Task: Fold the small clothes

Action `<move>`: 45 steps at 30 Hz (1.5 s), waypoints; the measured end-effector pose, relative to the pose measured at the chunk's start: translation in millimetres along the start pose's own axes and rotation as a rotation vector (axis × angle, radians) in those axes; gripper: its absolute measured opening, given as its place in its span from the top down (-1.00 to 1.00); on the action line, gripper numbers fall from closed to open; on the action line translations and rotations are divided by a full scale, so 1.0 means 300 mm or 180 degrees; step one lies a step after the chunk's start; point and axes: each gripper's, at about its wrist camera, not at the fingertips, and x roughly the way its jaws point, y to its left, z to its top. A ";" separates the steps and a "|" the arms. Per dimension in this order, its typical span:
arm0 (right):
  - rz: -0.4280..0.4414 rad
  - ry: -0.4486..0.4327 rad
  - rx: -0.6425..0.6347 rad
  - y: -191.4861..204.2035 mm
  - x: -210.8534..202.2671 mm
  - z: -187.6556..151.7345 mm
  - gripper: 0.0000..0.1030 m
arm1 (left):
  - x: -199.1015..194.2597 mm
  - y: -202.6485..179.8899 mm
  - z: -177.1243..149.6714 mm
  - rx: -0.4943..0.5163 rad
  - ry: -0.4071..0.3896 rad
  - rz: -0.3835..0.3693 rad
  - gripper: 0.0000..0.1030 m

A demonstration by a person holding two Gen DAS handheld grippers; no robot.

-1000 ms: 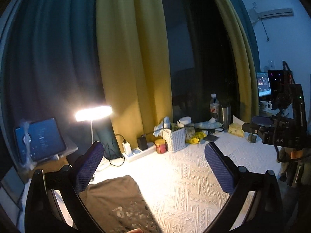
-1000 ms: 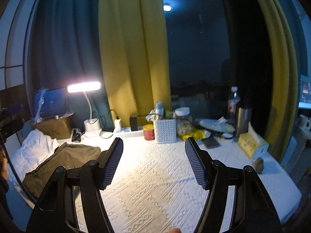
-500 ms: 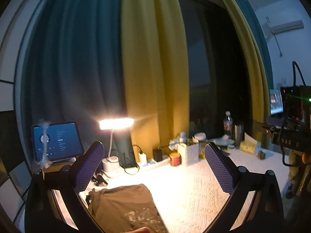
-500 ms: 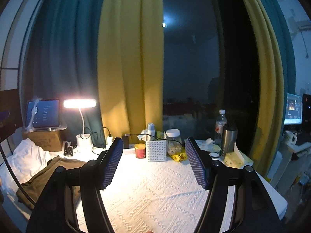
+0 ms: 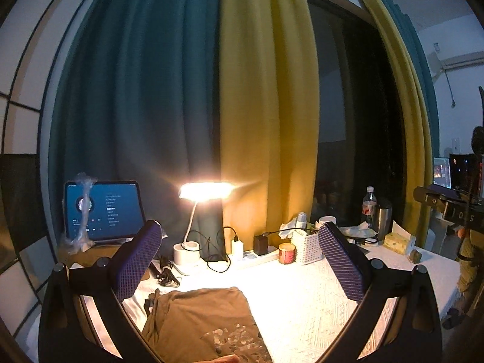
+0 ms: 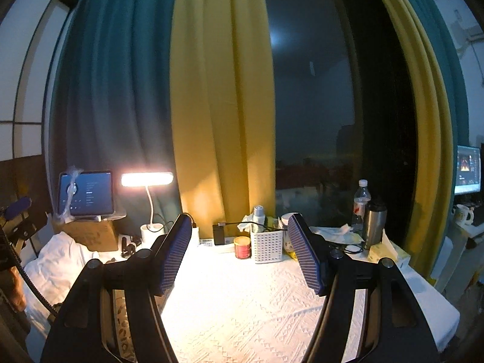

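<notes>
A folded olive-brown garment [image 5: 199,323] with a pale print lies on the white textured tablecloth [image 5: 305,302], low and left of centre in the left wrist view. My left gripper [image 5: 239,260] is open and empty, held above and just behind the garment. My right gripper [image 6: 239,254] is open and empty over the cloth further right. In the right wrist view only a strip of the garment [image 6: 121,323] shows behind the left finger. A white crumpled cloth [image 6: 57,266] lies at the table's left end.
At the back stand a lit desk lamp [image 5: 205,193], a tablet [image 5: 103,211] on a cardboard box, a power strip, a red tin [image 5: 286,253], a white basket [image 5: 307,246], a bottle [image 6: 361,202], a steel flask [image 6: 374,227] and a tissue box. Curtains hang behind.
Both grippers have tilted upward and drawn back, so more curtain and less table shows. The garment stays flat on the cloth. Both stay open.
</notes>
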 end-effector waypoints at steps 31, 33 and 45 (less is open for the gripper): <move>0.0027 0.0157 -0.0041 0.042 0.073 -0.034 -0.35 | 0.032 0.030 -0.022 -0.0020 0.0081 0.0061 -0.98; 0.0018 0.0159 -0.0036 0.038 0.073 -0.035 -0.35 | 0.033 0.030 -0.022 -0.0044 0.0078 0.0028 -0.98; -0.0016 0.0185 -0.0026 0.034 0.071 -0.045 -0.35 | 0.038 0.024 -0.026 -0.0064 0.0123 -0.0002 -0.98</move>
